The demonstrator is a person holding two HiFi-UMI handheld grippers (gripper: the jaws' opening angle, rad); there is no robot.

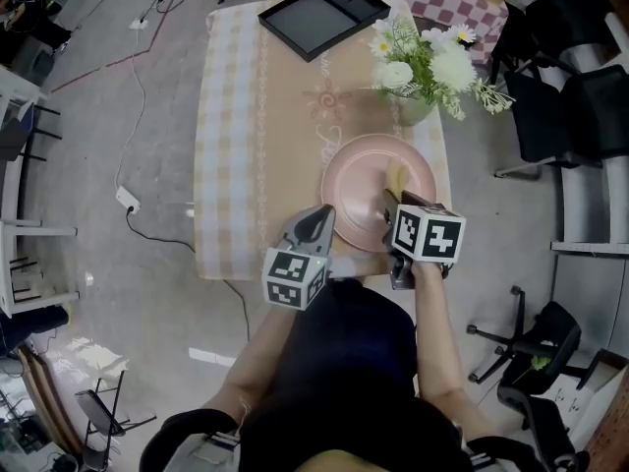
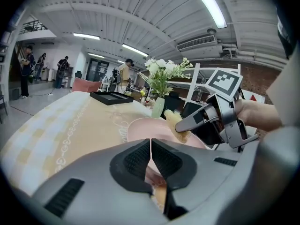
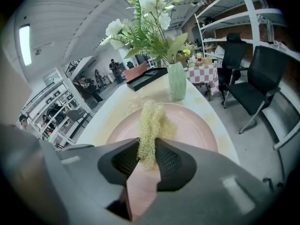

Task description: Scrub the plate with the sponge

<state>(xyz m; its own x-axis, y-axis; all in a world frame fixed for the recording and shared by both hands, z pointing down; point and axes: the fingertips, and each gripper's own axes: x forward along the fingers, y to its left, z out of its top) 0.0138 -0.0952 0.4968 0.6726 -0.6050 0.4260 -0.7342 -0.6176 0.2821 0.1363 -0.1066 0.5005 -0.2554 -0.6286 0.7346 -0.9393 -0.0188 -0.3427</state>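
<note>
This is a big open lab or workshop hall, not a home. Above the left gripper's [image 2: 150, 142] jaws runs a ribbed white ceiling [image 2: 117, 13] with strip lights [image 2: 210, 6] and an air-conditioning unit [image 2: 196, 42]. Far to their left, people [image 2: 24, 71] stand about on a bare grey floor [image 1: 108, 283]. Right of the right gripper's [image 3: 147, 142] jaws stand black office chairs [image 3: 253, 86] and metal shelving [image 3: 243, 18]. Left of both, cables [image 1: 135, 87] and a power strip [image 1: 128, 201] lie on the floor.

A vase of flowers [image 1: 421, 75] crowds the far side of the plate [image 1: 349, 193]; left of it the table [image 1: 246, 146] lies bare, a tray [image 1: 319, 13] far off.
</note>
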